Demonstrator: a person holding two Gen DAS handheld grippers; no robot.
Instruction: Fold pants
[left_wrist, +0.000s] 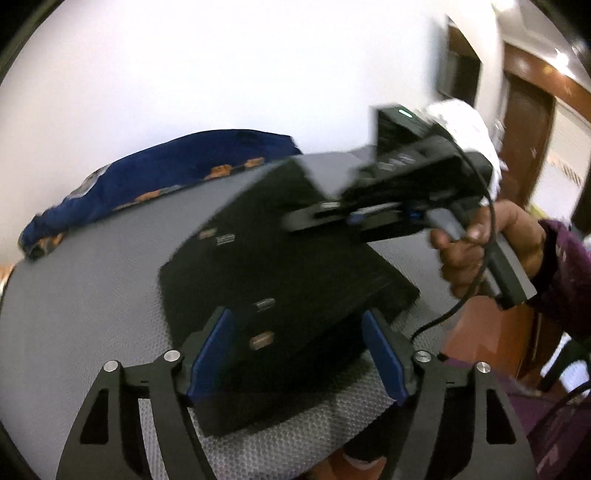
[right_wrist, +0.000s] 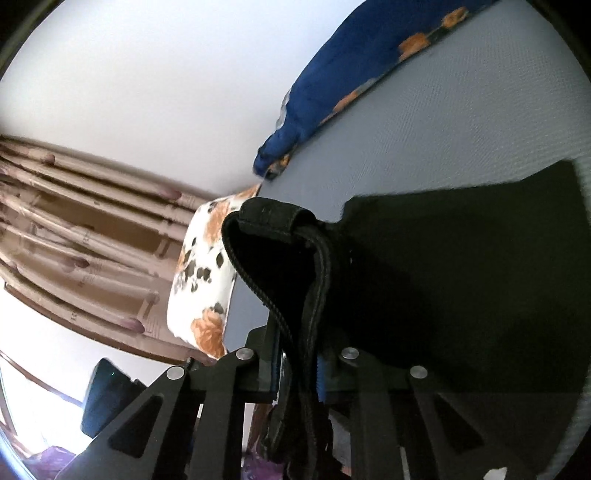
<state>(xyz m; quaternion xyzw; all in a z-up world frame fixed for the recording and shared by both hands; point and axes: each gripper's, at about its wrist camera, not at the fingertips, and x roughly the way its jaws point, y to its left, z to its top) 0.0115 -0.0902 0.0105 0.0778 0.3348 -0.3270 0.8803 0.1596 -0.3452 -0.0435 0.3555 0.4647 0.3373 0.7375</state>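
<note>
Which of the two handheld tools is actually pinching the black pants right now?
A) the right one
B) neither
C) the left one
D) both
A: in the right wrist view the right gripper has its jaws closed on a thick seamed fold of the black pants, while in the left wrist view the left gripper holds its jaws wide apart over the cloth without pinching it.

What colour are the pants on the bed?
Black pants, seen best in the left wrist view.

Black pants (left_wrist: 280, 266) folded flat on grey mat, waistband edge (right_wrist: 280, 236) lifted, bunched upright.
</note>
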